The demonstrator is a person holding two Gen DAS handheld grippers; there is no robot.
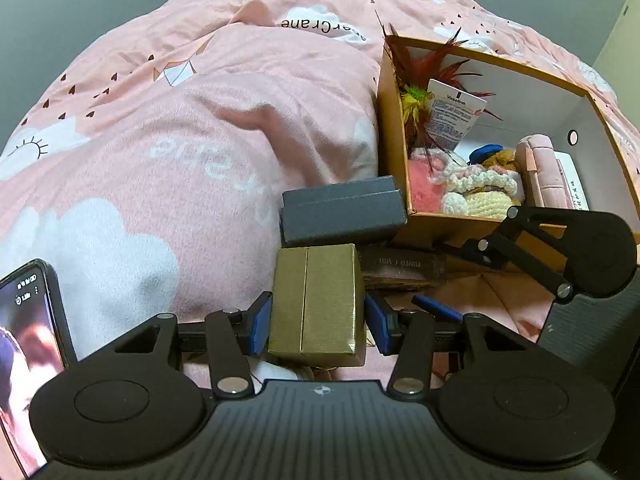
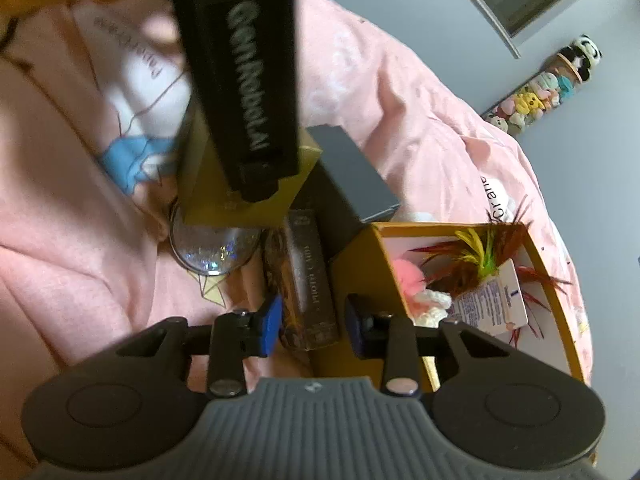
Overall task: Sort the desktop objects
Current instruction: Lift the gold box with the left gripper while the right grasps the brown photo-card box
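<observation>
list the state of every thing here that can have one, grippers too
left gripper: shut on the gold box
gold box: closed, lifted between the pads
right gripper: open, jaws either side of the dark box, not clearly pressing
dark box: closed, lying beside the cardboard box
grey box: lid on
cardboard box: open-topped, partly filled
phone: screen on

Gold box [image 1: 316,304], grey box [image 1: 342,210], pink quilt [image 1: 180,140] patterned with white clouds, orange carton [image 1: 394,136] lined white, red and yellow feathers [image 1: 416,80].
</observation>
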